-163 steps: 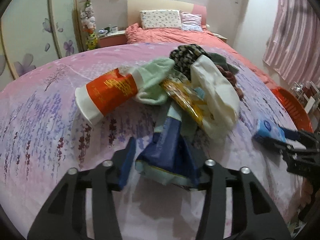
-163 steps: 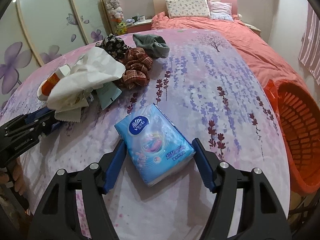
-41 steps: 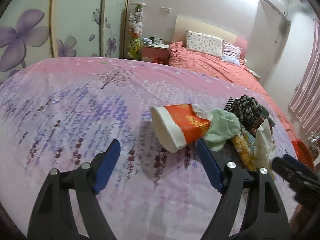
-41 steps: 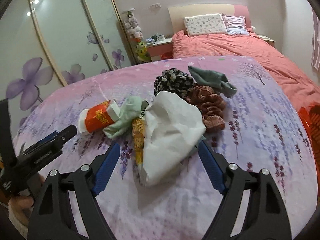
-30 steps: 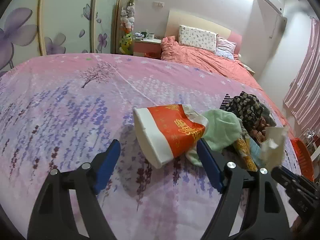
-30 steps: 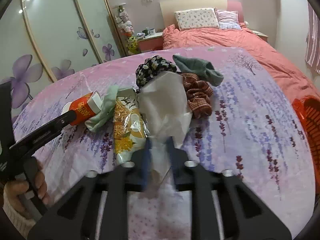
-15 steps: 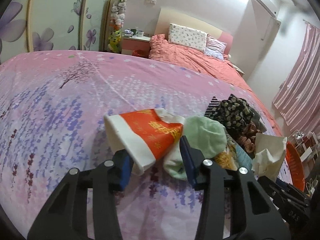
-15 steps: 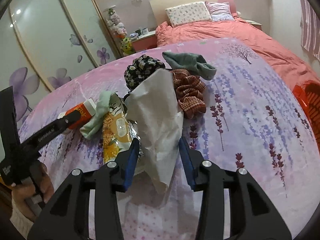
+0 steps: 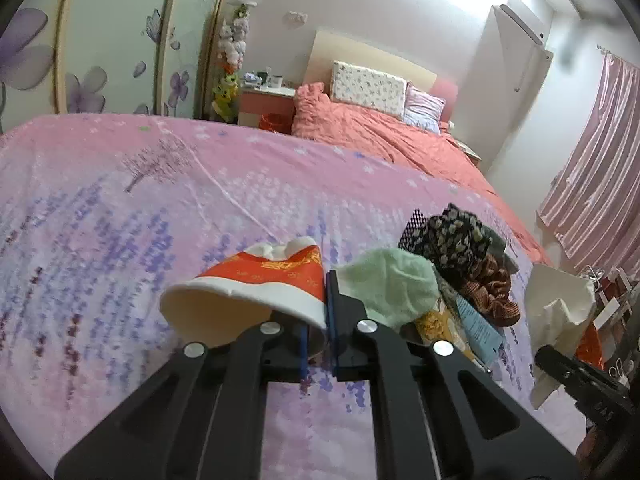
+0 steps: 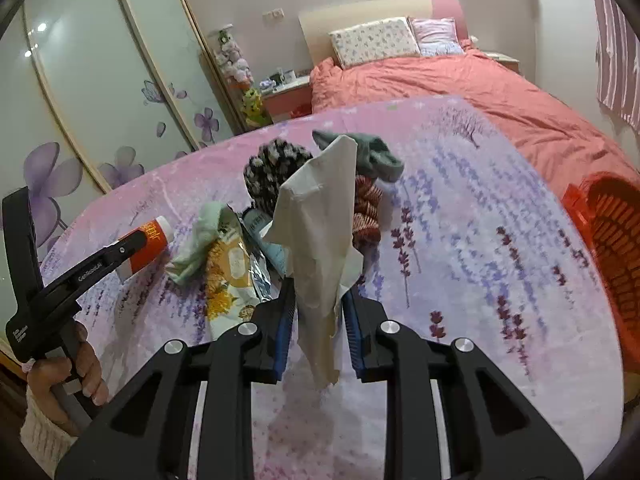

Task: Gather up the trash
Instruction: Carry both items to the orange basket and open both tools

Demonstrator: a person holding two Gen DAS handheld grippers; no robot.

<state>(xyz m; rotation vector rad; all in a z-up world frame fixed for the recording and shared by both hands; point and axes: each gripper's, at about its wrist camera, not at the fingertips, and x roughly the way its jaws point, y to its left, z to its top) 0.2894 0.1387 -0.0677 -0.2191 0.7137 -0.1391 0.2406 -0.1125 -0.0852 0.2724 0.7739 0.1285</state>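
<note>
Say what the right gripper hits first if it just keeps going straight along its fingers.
Apart from the white paper hanging between its fingers, the right gripper probably meets the litter pile first: the teal packet and plaid cloth straight ahead on the purple bedspread. Depth is unclear.

Each hand-held gripper is built of black plastic with blue pads and silver screws; a cream knitted cuff is worn.

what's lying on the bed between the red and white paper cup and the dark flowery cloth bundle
In the left wrist view, a pale green cloth lies between the red and white paper cup and the dark flowery cloth bundle.
</note>
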